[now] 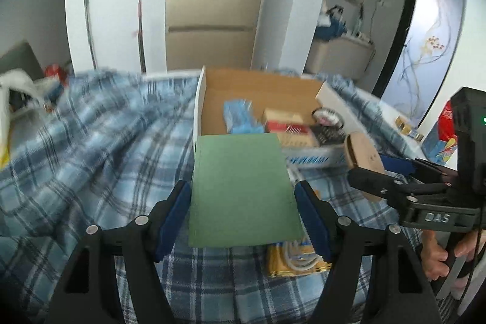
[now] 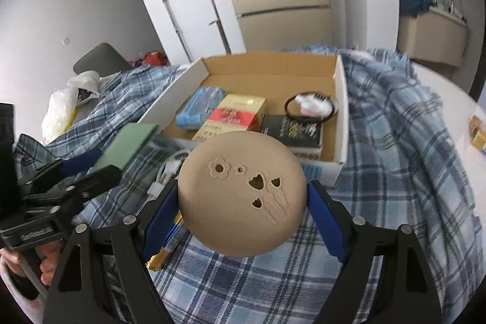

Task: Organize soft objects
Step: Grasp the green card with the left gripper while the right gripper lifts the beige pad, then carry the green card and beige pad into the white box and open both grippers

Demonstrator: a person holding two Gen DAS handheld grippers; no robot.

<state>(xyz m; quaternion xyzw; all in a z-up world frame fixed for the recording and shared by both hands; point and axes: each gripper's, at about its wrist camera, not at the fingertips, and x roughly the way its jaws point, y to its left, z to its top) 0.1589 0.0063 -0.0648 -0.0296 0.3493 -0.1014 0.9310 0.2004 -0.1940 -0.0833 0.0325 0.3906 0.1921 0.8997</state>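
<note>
My left gripper (image 1: pixel 243 185) is shut on a flat green pad (image 1: pixel 240 166), its blue pads (image 1: pixel 174 214) pressing both side edges, lifted above the plaid blanket (image 1: pixel 100 160). The pad's far edge reaches the near wall of an open cardboard box (image 2: pixel 341 99). My right gripper (image 2: pixel 243 187) is shut on a round tan disc (image 2: pixel 241 193) with flower-shaped cutouts, held just in front of the same box. In the right wrist view the left gripper (image 2: pixel 88 166) and its green pad (image 2: pixel 127 144) sit at the left. The left wrist view shows the right gripper (image 1: pixel 369 169) and the disc (image 1: pixel 361 154) at the right.
The box holds a blue packet (image 2: pixel 200 108), a red and yellow carton (image 2: pixel 234 117), a black box (image 2: pixel 291 131) and a black ring with white fluff (image 2: pixel 313 108). A white cable (image 2: pixel 168 169) and a yellow packet (image 1: pixel 296 260) lie on the blanket. White bags (image 2: pixel 60 108) lie far left.
</note>
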